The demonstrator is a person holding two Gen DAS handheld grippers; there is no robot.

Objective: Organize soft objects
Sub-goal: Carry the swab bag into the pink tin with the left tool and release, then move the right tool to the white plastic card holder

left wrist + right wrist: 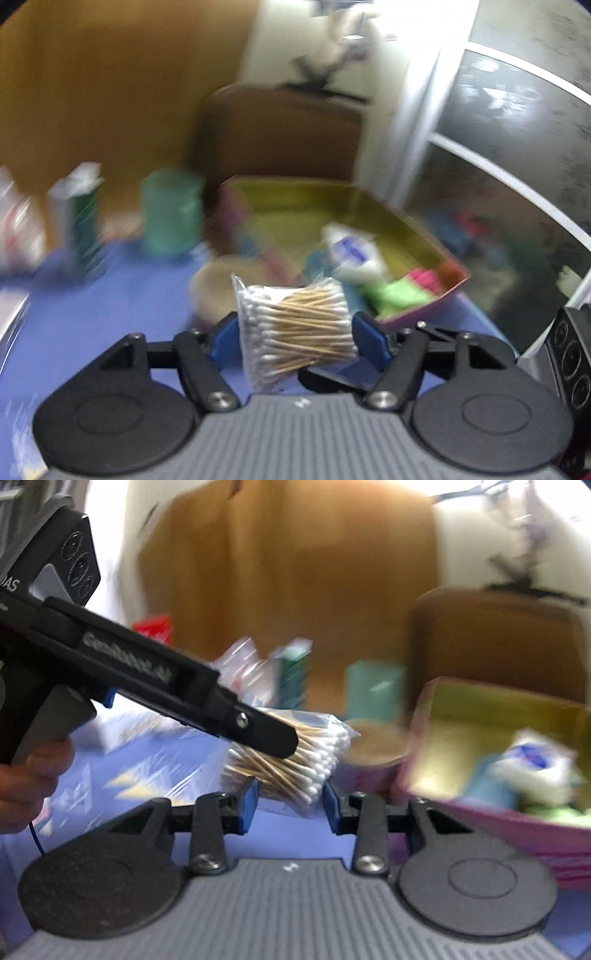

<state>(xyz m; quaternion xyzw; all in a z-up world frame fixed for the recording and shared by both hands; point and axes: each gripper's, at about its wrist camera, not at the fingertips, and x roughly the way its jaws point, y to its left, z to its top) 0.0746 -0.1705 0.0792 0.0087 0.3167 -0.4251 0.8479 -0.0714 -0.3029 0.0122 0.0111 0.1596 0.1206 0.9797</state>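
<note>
1. Left wrist view: the left gripper (295, 332) pinches a clear plastic bag of wooden-stick cotton swabs (295, 328) between its blue pads, lifted above the blue tabletop (129, 295). Just beyond sits a pink-walled box with a yellow inside (417, 240), holding a white packet (351, 254) and green and pink soft pieces, all blurred.

2. Right wrist view: the right gripper (290, 805) hangs with jaws spread and nothing between the pads. The swab bag sits just ahead, clamped by the left gripper's black finger. The pink box lies to the right.
</note>
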